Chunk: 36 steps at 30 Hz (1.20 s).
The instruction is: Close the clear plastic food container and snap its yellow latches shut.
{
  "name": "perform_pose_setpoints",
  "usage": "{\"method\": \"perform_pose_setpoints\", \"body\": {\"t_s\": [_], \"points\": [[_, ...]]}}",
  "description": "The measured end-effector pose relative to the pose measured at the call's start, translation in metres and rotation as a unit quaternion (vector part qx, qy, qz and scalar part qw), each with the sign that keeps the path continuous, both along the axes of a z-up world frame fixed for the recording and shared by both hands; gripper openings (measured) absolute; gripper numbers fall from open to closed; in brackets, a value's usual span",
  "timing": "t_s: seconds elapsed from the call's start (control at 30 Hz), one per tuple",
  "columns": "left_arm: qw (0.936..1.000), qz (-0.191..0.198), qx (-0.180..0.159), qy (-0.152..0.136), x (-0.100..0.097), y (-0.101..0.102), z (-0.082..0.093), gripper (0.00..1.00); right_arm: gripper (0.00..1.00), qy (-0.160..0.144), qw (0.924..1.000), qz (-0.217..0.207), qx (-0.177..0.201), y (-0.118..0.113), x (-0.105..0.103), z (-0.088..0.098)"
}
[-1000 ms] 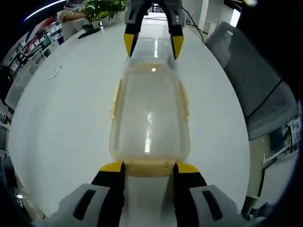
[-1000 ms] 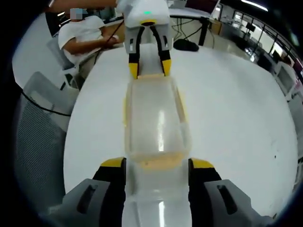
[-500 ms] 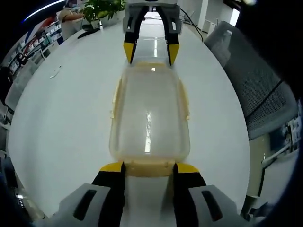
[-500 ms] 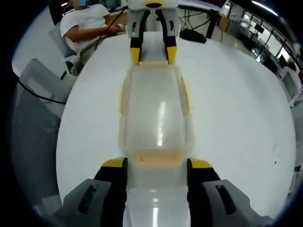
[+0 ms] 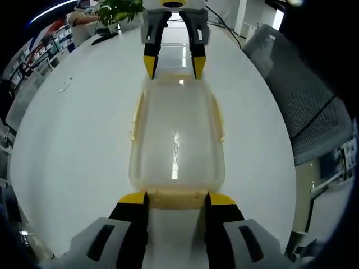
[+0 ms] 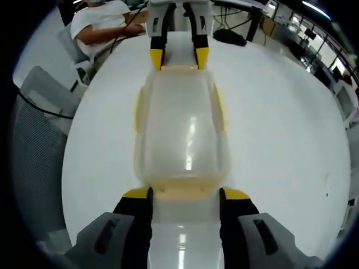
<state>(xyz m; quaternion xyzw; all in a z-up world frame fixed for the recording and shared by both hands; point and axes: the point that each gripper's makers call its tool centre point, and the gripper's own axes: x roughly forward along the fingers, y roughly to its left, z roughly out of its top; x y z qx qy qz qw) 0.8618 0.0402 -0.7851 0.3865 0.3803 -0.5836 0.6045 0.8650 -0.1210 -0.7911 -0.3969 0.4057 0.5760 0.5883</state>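
We have the clear rectangular plastic food container with pale yellow latches [image 5: 177,137] lying on the round white table [image 5: 73,140], lid on, long axis running straight between our two claws. Left gripper [image 5: 175,200] sits at one short end, right gripper [image 6: 180,196] at the opposite one; each is right at its own end latch. Both claws are spread about as wide as the end latch, jaw tips just beside the yellow end flap [image 5: 176,197], nothing pinched. Side latches [image 6: 137,109] look flared out, so likely not snapped yet. Next move probably turns on pressing each end flap toward the box.
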Motion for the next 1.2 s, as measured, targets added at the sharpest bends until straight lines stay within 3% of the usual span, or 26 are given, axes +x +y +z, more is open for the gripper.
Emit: {"method": "perform_pose_setpoints", "body": {"t_s": [0.13, 0.57, 1.0, 1.2], "points": [[1.0000, 0.002, 0.000, -0.001, -0.0003, -0.0009, 0.0006, 0.33, 0.39, 0.001, 0.9999, 0.005, -0.009, 0.0026, -0.0045, -0.0016], [1.0000, 0.006, 0.002, -0.001, 0.0000, -0.0011, 0.0008, 0.33, 0.40, -0.004, 0.9998, 0.011, -0.015, 0.0002, -0.0010, -0.0012], [1.0000, 0.005, 0.002, 0.000, -0.0002, -0.0013, 0.0010, 0.33, 0.43, -0.002, 0.9988, 0.022, -0.044, 0.0006, 0.0000, -0.0024], [1.0000, 0.007, 0.003, 0.000, 0.0004, -0.0012, 0.0006, 0.33, 0.39, -0.005, 0.9987, 0.032, -0.040, 0.0028, -0.0009, -0.0017]]}}
